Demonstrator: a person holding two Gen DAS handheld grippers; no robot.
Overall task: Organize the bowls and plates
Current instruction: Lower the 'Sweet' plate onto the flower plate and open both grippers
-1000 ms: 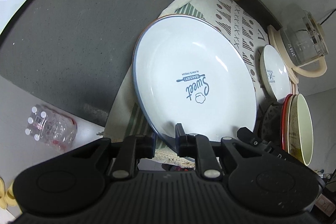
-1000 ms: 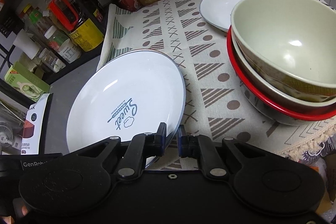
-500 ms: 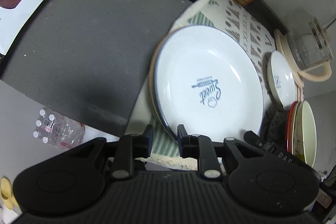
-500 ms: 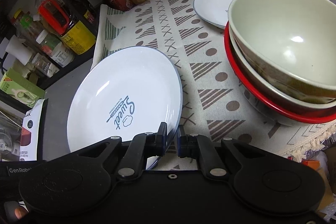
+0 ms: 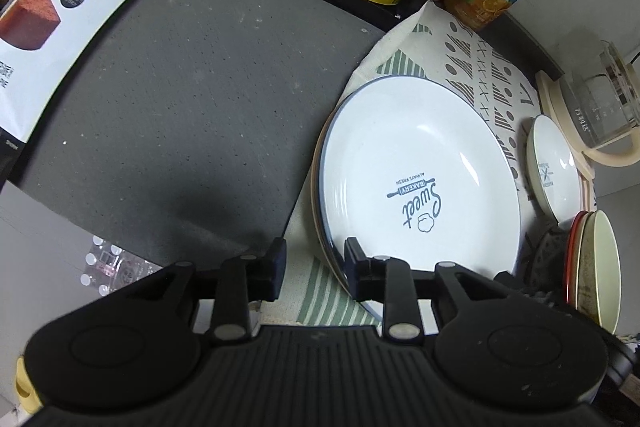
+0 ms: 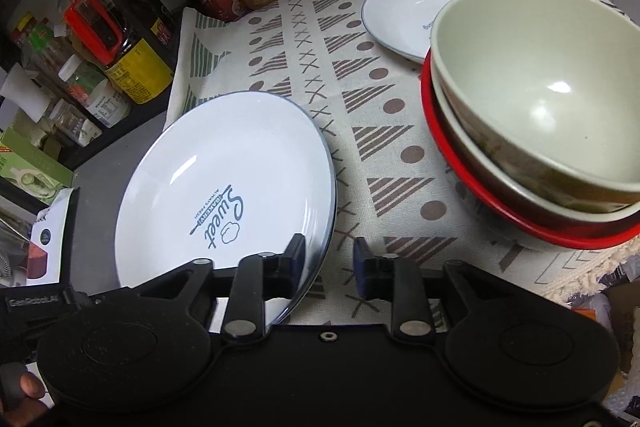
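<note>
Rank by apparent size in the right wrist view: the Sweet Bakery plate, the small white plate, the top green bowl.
1. Sweet Bakery plate
2. Top green bowl, close behind; nearness inflates both
3. Small white plate

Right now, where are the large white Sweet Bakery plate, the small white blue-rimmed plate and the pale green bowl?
Large white Sweet Bakery plate (image 5: 420, 163): left wrist view, inner surface.
Small white blue-rimmed plate (image 6: 404, 11): right wrist view, centre well.
Pale green bowl (image 6: 532, 83): right wrist view, inside wall.
</note>
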